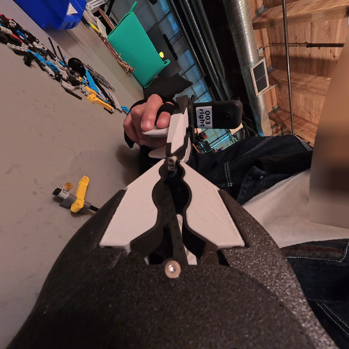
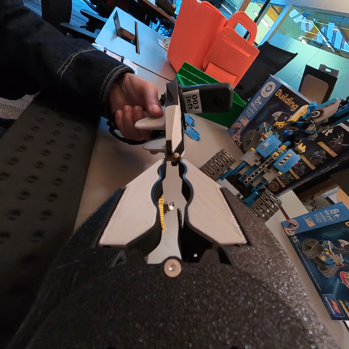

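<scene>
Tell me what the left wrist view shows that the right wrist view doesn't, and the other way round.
Only the left wrist view: a spread of loose building pieces on the table, a blue bin, a green folder and the hand on the right gripper.

Only the right wrist view: a built blue model, printed boxes, an orange folder and the hand on the left gripper.

Both: the two grippers meeting tip to tip on a small grey connector with a gold pin, and a yellow-and-grey assembly lying on the table.
</scene>
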### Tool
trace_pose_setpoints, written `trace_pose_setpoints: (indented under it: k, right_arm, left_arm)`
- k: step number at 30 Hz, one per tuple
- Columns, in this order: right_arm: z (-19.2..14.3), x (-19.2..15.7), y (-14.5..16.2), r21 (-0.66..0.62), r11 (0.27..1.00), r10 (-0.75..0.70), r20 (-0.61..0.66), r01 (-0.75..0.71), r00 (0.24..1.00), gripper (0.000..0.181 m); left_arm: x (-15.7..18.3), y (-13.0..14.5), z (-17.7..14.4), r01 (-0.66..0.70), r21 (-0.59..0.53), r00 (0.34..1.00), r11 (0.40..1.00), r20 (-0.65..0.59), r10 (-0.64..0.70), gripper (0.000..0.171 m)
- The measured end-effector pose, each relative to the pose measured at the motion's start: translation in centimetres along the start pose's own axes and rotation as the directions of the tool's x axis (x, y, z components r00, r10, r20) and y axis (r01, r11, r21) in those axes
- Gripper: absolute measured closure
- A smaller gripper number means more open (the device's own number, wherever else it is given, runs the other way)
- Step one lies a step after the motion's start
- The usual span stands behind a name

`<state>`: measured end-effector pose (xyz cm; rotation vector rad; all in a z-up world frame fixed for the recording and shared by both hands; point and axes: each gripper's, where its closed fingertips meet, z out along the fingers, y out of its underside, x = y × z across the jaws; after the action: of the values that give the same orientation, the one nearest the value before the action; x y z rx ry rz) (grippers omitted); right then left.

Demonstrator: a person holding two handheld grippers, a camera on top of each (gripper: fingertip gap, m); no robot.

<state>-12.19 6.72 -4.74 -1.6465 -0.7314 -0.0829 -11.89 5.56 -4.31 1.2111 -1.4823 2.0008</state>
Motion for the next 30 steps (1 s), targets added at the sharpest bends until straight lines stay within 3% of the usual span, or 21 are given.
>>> trace_pose_setpoints:
  k: [8, 13, 17, 20, 22, 25, 30]
  right_arm:
    - [0.3, -0.3, 1.4, -0.081, 0.997, -0.007, 0.027, 0.009, 1.000, 0.175]
    - [0.5, 0.2, 2.7, -0.160, 0.987, 0.007, 0.011, -0.005, 1.000, 0.176]
    - [0.0, 0.0, 1.5, -0.057, 0.982, 0.185, 0.089, -0.180, 0.979, 0.177]
    - [-0.4, 0.5, 1.6, -0.046, 0.972, 0.233, 0.087, -0.230, 0.969, 0.181]
    - [-2.5, 2.4, 1.1, 0.041, 0.951, 0.305, 0.060, -0.308, 0.950, 0.181]
    - [-4.2, 4.2, 2.1, 0.057, 0.934, 0.354, 0.004, -0.353, 0.935, 0.181]
    - [-2.1, 3.1, 1.9, 0.037, 0.929, 0.368, 0.030, -0.369, 0.929, 0.181]
  left_arm:
    - [-1.5, 0.7, 0.0, -0.060, -0.062, 0.991, 0.996, 0.120, 0.067, 0.165]
    - [-2.9, 0.5, -0.2, -0.209, -0.113, 0.935, 0.971, 0.268, 0.232, 0.164]
    - [-1.6, 0.4, 0.0, -0.298, -0.123, 0.918, 0.947, 0.233, 0.320, 0.165]
    - [-1.2, 0.2, -0.4, -0.334, -0.121, 0.905, 0.935, 0.237, 0.354, 0.166]
    - [-2.2, -1.8, -2.9, -0.334, -0.038, 0.885, 0.942, 0.330, 0.328, 0.167]
    - [-0.4, -3.8, -4.6, -0.318, 0.123, 0.928, 0.940, 0.245, 0.281, 0.167]
    - [1.2, -3.0, -2.7, -0.304, 0.123, 0.948, 0.945, 0.136, 0.287, 0.167]
